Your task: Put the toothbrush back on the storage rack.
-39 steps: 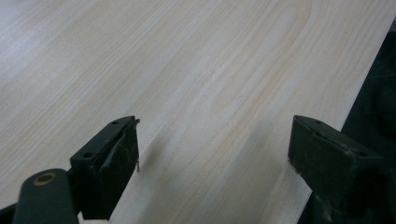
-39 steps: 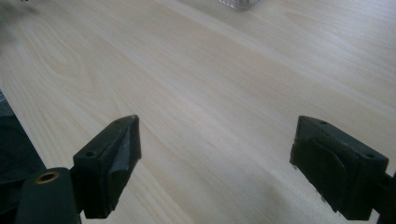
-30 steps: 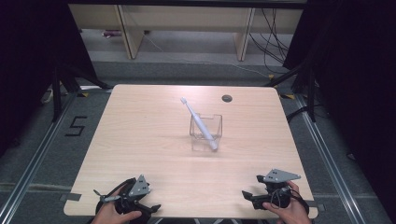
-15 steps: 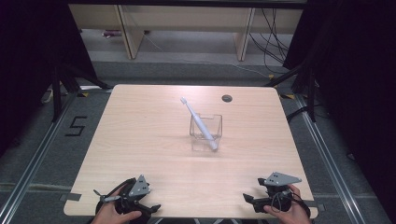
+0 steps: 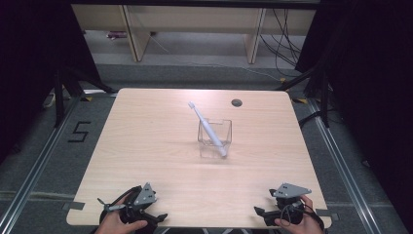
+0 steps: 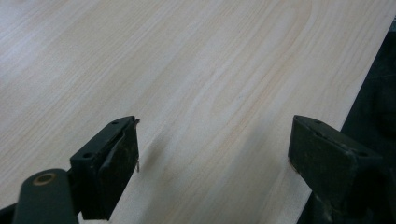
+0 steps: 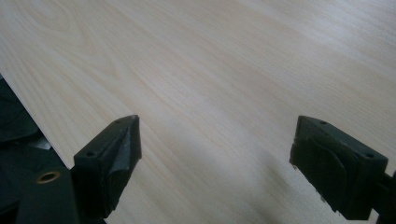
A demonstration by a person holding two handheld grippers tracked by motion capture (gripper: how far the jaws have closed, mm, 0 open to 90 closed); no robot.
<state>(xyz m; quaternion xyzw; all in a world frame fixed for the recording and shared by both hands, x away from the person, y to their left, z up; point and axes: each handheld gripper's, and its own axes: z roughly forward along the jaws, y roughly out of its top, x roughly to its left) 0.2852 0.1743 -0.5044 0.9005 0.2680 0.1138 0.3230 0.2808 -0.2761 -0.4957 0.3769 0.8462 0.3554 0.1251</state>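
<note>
We see one toothbrush leaning in one clear cup at the middle of the table, its head up and tilted toward the far left, its foot down in the cup's near right corner. Both stand well apart from us.

Our left gripper and right gripper rest at the near edge, one at each corner. In the left gripper view the jaws stand wide apart with nothing but bare wood between them; the right gripper view shows the same, jaws spread wide and holding nothing.

We judge the toothbrush light, stiff and smooth, likely to swivel if pinched near one end. The best hold looks to be on the upper handle, just above the cup's rim, across its narrow width. The cup seems thin-walled, light and slippery, perhaps brittle; it could tip or slide as the brush is drawn out, so we would steady it by one wall.

Count: one toothbrush, one cup, two grippers, one small dark hole near the far edge.
</note>
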